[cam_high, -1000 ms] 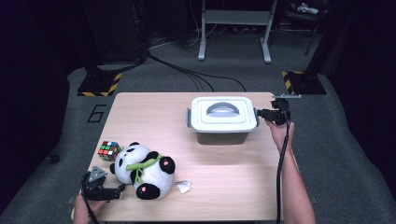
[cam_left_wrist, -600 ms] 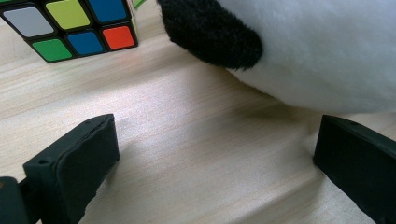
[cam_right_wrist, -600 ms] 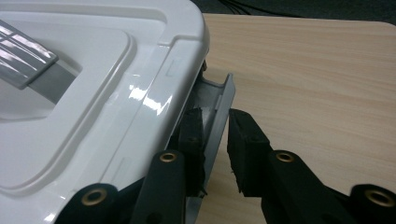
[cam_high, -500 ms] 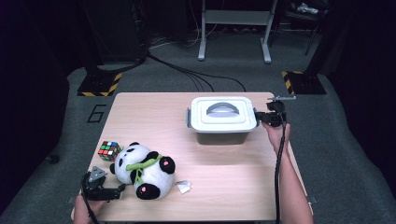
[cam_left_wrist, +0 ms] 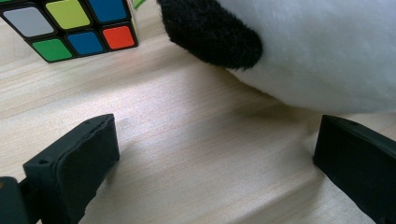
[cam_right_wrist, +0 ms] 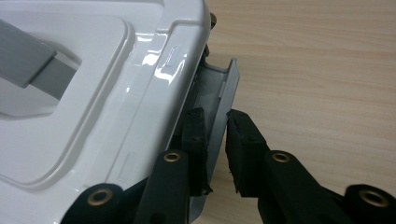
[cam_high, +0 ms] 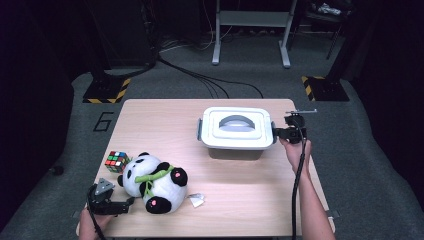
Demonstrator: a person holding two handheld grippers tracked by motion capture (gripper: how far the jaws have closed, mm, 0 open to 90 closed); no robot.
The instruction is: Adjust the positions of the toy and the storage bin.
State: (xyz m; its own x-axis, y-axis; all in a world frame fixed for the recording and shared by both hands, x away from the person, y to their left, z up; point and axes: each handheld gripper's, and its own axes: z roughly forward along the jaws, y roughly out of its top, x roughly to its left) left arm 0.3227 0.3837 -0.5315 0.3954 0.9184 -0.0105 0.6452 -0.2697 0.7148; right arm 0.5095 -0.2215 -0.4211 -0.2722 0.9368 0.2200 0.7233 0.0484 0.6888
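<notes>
The box [cam_high: 236, 131] sits at the table's [cam_high: 150, 120] far right, lid on; the right gripper [cam_right_wrist: 215, 126] pinches its grey side clasp [cam_right_wrist: 219, 100], apparently mid-unlatching; the left gripper [cam_left_wrist: 210, 154] gapes empty beside the panda [cam_left_wrist: 308, 51]; opening remains.

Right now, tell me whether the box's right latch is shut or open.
Open: the latch swings out from the box, pinched by the right tongs.

A light wooden table [cam_high: 150, 115] stands on grey carpeted floor [cam_high: 360, 165] at the centre of the frame, lit from above while the edges sink into darkness. A black "6" [cam_high: 103, 121] is marked left of the table. Yellow-and-black striped bases [cam_high: 106, 91] sit at upper left and upper right. Black cables [cam_high: 210, 80] run toward a grey metal frame [cam_high: 250, 20] at top centre.
</notes>
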